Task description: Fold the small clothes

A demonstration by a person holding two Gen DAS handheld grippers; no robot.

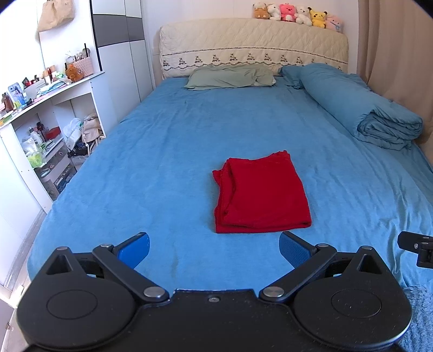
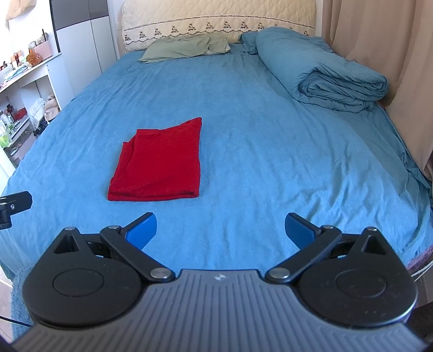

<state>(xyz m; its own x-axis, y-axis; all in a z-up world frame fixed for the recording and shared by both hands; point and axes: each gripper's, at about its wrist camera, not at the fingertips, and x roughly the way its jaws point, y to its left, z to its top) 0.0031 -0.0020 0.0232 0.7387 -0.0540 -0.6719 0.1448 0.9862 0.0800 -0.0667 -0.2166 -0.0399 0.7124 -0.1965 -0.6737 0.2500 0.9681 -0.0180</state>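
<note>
Garment: a folded red fleece cloth (image 1: pixel 261 195) lies flat on the blue plush bed sheet (image 1: pixel 162 162), near the foot of the bed, layered edges on its left side, fold toward the near edge.
Left gripper: the black two-finger left gripper with blue pads (image 1: pixel 213 250) hovers over the near sheet, jaws spread wide, holding nothing; the red cloth sits just beyond its right pad.
Right gripper: the black two-finger right gripper with blue pads (image 2: pixel 220 230) hovers to the right of the cloth, jaws spread wide and empty; the cloth (image 2: pixel 159 165) lies far-left of its left pad.
Far end: a flat sage-green pillow (image 1: pixel 230 77) rests against the cream quilted headboard (image 1: pixel 251 43); a row of small plush toys (image 1: pixel 297 15) sits on top of it.
Right side: a rolled blue duvet (image 2: pixel 324 70) runs along the right edge of the bed, beside beige curtains (image 2: pixel 379 40); well apart from the cloth.
Left side: a white open shelf unit (image 1: pixel 54 113) crowded with bottles and bags stands close along the left edge of the bed; a white-and-grey wardrobe (image 1: pixel 119 40) stands behind it.
Open room: bare sheet surrounds the cloth on all sides, widest toward the far end and to the right.
Edges: the near edge of the bed lies under both grippers; each gripper's body shows at the margin of the other's view.
</note>
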